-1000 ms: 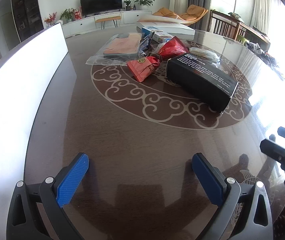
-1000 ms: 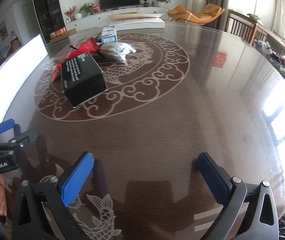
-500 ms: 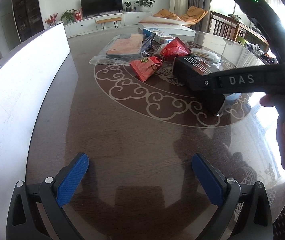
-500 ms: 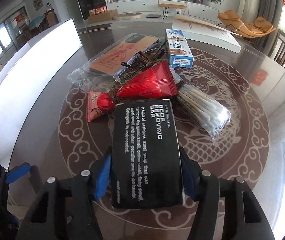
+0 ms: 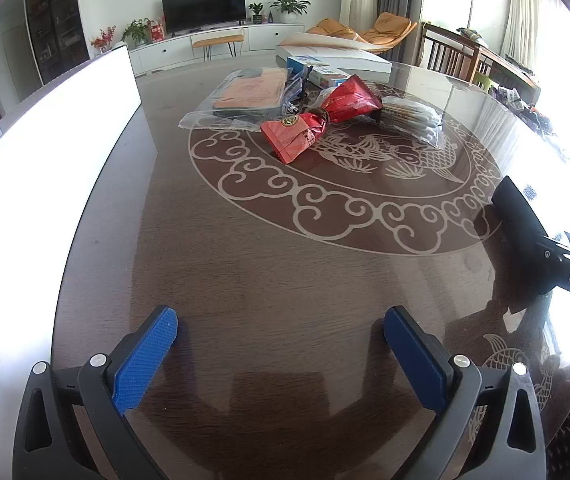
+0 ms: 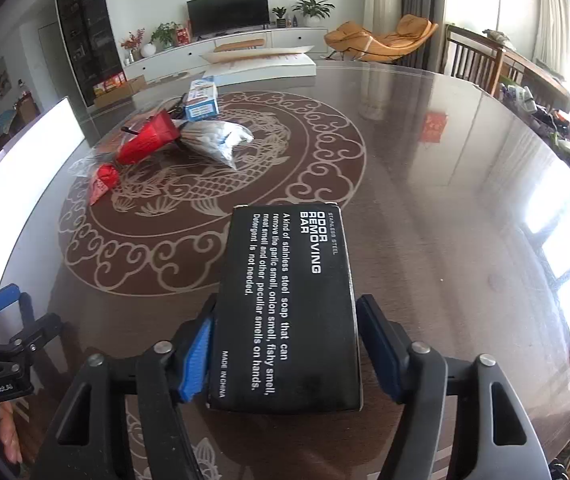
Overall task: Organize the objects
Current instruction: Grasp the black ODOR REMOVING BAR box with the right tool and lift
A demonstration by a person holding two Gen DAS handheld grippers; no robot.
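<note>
1. The right claw [image 6: 285, 344] has the black box [image 6: 289, 308] between its fingers, and its jaws are opening. The left pad lies against or just beside the box's side; a narrow gap shows at the right pad, so I judge the box is being let go, not carried.

2. The box seems to rest on the worktop [image 6: 425, 200] just ahead of the claw, lying flat with its printed face up, well apart from the heap it is being sorted out of.

3. To release cleanly, I would let the jaws part until both pads are clear of the box's sides, then draw the claw straight back along the box's long axis. Any sideways drift would skew it.

4. Beyond the box and to the left lie the rest: a red packet [image 6: 147, 142], a smaller red packet [image 6: 105, 178], a clear bag of sticks [image 6: 217, 140] and a blue-and-white carton [image 6: 201, 101].

5. The left claw [image 5: 281, 364] hangs apart and empty over bare worktop, with nothing between its blue pads.

6. Hard to tell:
   - whether the box's underside fully meets the worktop, since the claw hides its near end;
   - the left view cuts the box at its right edge;
   - glare washes out the worktop's right side;
   - the heap's far items overlap.
</note>
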